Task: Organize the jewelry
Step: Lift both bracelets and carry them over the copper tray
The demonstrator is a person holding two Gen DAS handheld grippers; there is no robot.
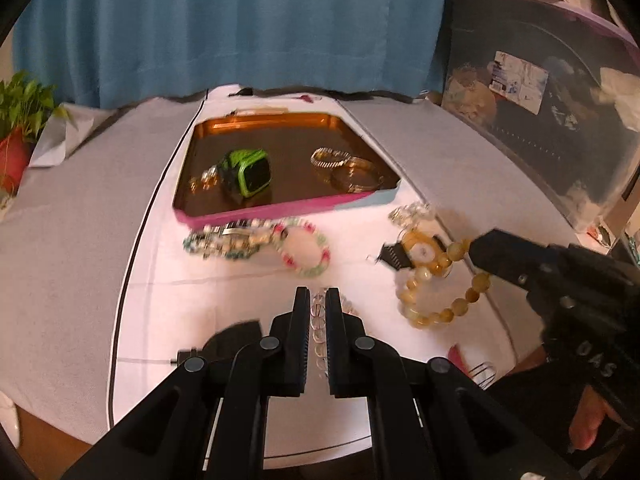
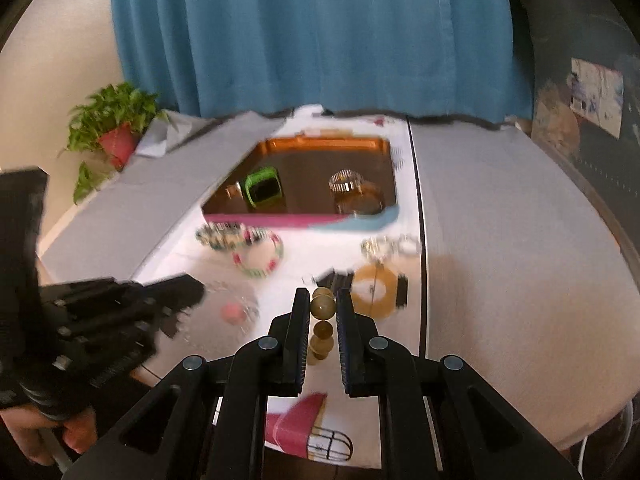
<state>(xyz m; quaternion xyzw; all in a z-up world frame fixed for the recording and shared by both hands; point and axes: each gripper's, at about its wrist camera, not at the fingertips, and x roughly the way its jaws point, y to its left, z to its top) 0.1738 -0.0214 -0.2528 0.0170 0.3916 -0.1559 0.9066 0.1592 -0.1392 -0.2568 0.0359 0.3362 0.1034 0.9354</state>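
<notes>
My right gripper (image 2: 323, 306) is clamped on the amber bead bracelet (image 1: 448, 292); one bead sits pinched between the pads and the rest of the string hangs below. My left gripper (image 1: 318, 306) is closed on the clear bead bracelet (image 1: 318, 326), whose beads show in the narrow slit between the fingers. Both bracelets hang over the white cloth (image 1: 224, 304). Just past the amber beads lies a yellow watch (image 1: 420, 254) with a dark strap, and near it a clear bracelet (image 1: 410, 214). To the left, a pink-and-green bracelet (image 1: 306, 250) touches a tangle of green and white beads (image 1: 224, 240). Beyond them stands the tray (image 1: 280, 211), pink-rimmed, holding a green watch (image 1: 248, 174), a gold band (image 1: 330, 158) and a bangle (image 1: 360, 178). Behind hang a blue curtain (image 1: 240, 28) and, at left, a plant (image 2: 114, 124).
</notes>
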